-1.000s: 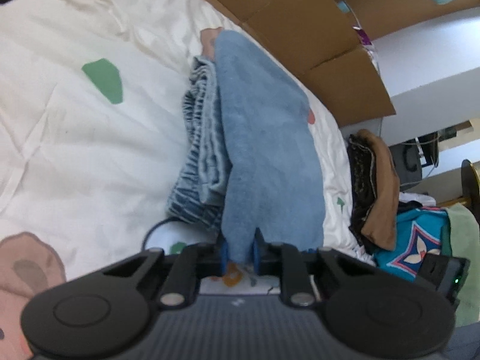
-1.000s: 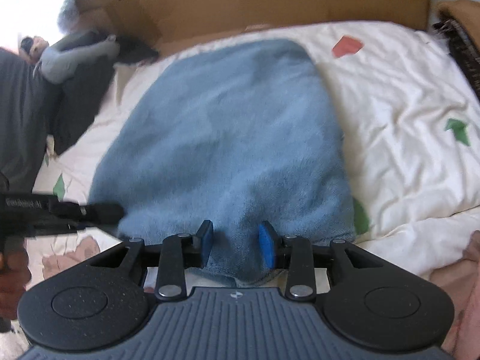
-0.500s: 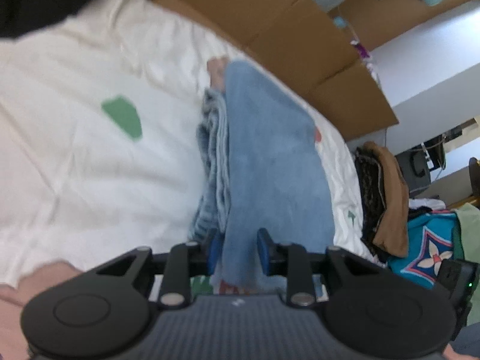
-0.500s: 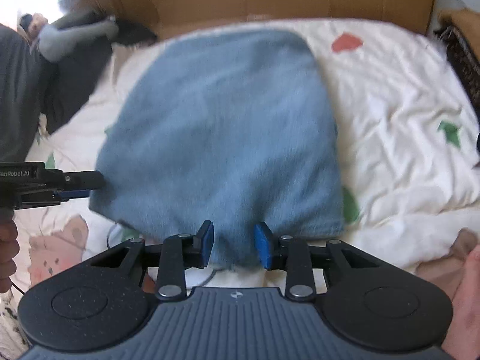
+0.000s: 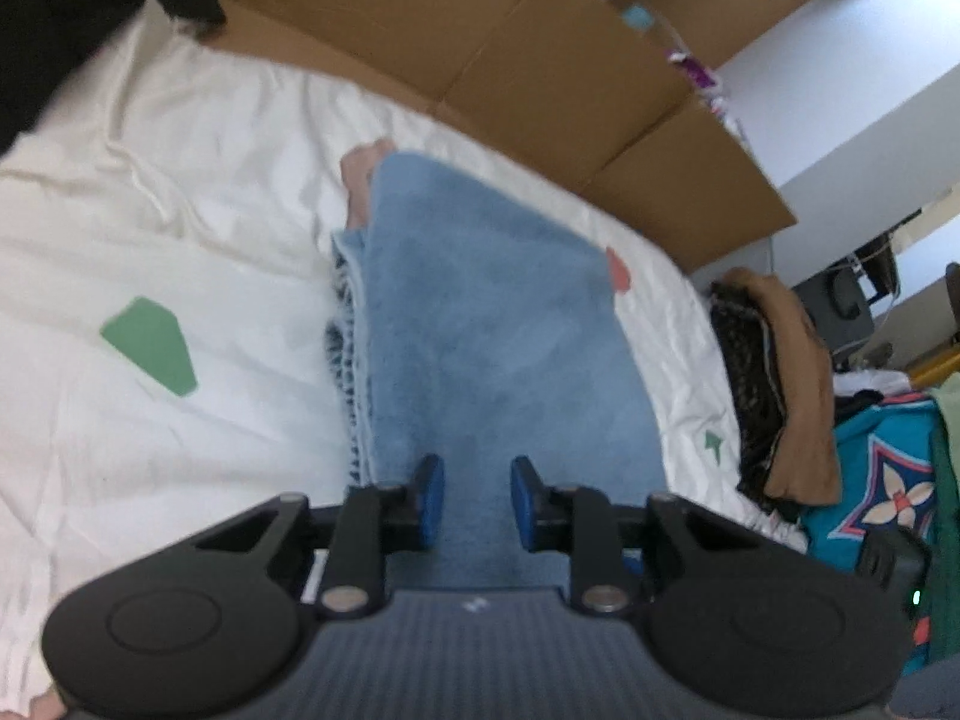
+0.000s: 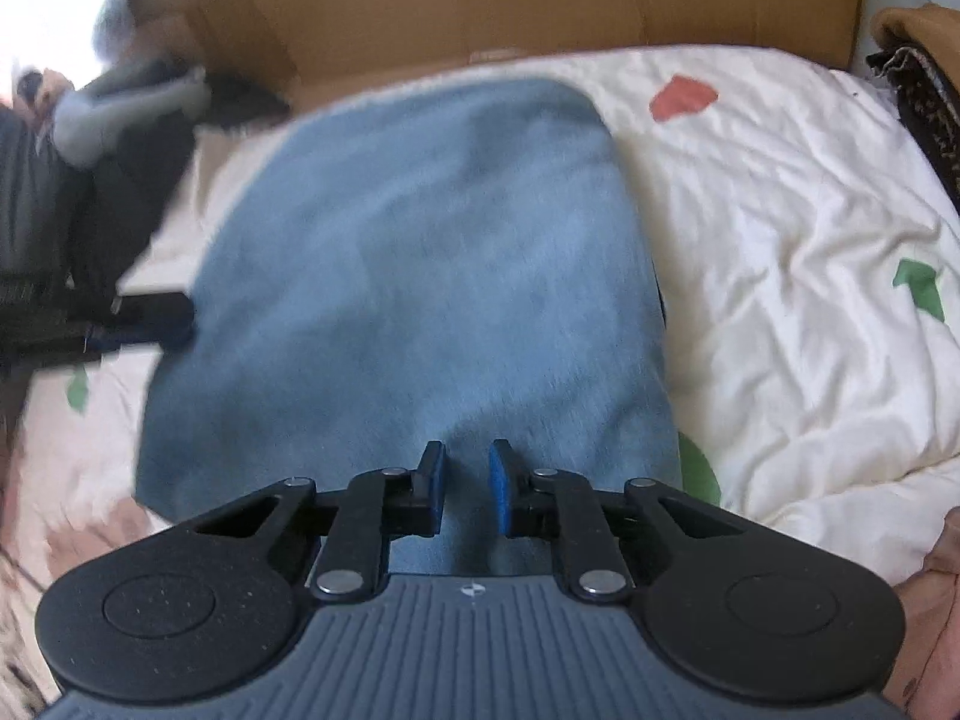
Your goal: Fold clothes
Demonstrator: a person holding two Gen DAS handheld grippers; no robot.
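Note:
A blue fleece cloth (image 5: 492, 324) lies flat on top of folded denim-blue garments (image 5: 348, 360) on the white quilt (image 5: 150, 210). My left gripper (image 5: 478, 498) hovers over the cloth's near end. Its jaws are closing, with the cloth between the pads but not pinched. In the right wrist view the same cloth (image 6: 420, 252) fills the middle. My right gripper (image 6: 467, 492) is closing on the cloth's near edge, where a small ridge of fabric sits pinched between the blue pads. The left gripper (image 6: 180, 324) also shows at the cloth's left edge.
Flattened cardboard (image 5: 540, 90) lines the far side of the bed. A pile of brown and dark clothes (image 5: 792, 372) and a teal patterned item (image 5: 888, 480) sit past the bed's right end. Dark clothing (image 6: 60, 192) lies at the left. A person's hand (image 6: 930, 600) holds the right gripper.
The left gripper let go of the cloth's corner, opened a little and moved in over the cloth. The right gripper's jaws narrowed onto the cloth's near edge.

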